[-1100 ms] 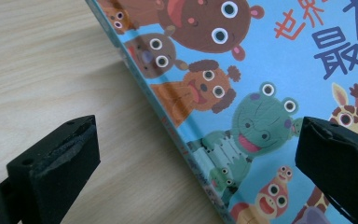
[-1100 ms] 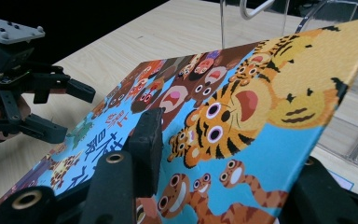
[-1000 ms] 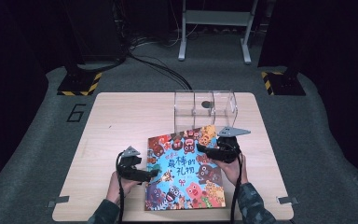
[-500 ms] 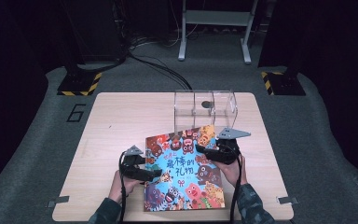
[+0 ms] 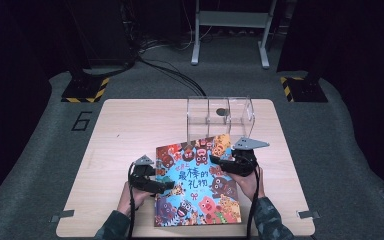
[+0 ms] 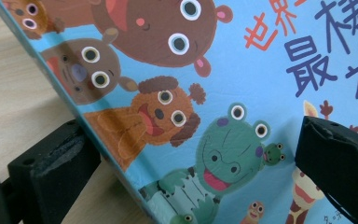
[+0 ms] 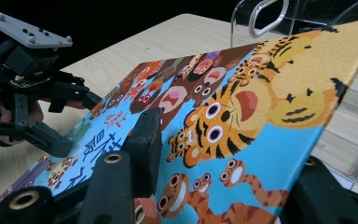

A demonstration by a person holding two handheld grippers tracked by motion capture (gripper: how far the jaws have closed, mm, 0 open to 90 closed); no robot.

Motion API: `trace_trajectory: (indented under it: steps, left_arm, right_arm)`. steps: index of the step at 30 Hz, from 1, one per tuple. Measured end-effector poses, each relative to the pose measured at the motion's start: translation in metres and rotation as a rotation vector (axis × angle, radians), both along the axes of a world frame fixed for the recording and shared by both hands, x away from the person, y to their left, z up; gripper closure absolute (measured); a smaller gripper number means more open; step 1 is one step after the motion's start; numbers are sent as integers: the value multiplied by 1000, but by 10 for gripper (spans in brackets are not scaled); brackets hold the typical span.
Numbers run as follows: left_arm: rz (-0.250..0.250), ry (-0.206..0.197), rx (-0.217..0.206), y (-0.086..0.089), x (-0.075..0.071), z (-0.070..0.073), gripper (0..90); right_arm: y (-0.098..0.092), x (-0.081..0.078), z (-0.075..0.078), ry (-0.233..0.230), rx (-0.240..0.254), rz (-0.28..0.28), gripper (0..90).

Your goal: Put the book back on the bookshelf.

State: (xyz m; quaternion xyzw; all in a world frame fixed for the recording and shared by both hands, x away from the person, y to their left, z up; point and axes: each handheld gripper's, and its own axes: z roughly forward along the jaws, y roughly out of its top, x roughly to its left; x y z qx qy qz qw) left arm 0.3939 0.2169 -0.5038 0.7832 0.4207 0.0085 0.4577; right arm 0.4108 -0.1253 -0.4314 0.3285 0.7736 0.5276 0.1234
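Observation:
A colourful picture book (image 5: 197,185) with cartoon animals on its cover lies at the table's front middle. Its far right corner is raised toward a clear box. My left gripper (image 5: 169,186) is at the book's left edge. In the left gripper view the book (image 6: 191,93) slants between the jaws, which stand wide apart, one under the edge and one over the cover. My right gripper (image 5: 215,161) is shut on the book's right edge. In the right gripper view one jaw presses on the cover (image 7: 242,107) and the other sits beneath it. The left gripper (image 7: 74,121) shows across the book.
A clear plastic box (image 5: 220,117) with dividers stands just behind the book; its wall and a handle hole (image 7: 265,18) are near the raised corner. The wooden table (image 5: 130,130) is bare to the left. Stands and cables are on the floor beyond.
The right gripper has moved up and toward the box, tilting the book's far right corner higher. The left gripper has stayed at the left edge, shifting slightly.

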Motion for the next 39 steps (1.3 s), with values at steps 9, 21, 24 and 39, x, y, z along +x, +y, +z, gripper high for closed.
trace_trajectory:
  steps: [9, 21, 24, 39]
  left_arm:
    - [-17, 6, -34, 3, 2, 1, 22]
    - [-14, -17, -29, 7, -2, 0, 65]
    - [-12, -20, -23, 7, -2, 1, 72]
    - [18, -113, 3, 9, -8, 10, 145]
  right_arm:
    - [1, -2, 2, -6, 7, 1, 534]
    - [5, 5, 0, 125, -23, -61, 454]
    - [4, 6, -1, 148, -24, -71, 449]
    - [0, 9, -4, 226, 8, -102, 439]
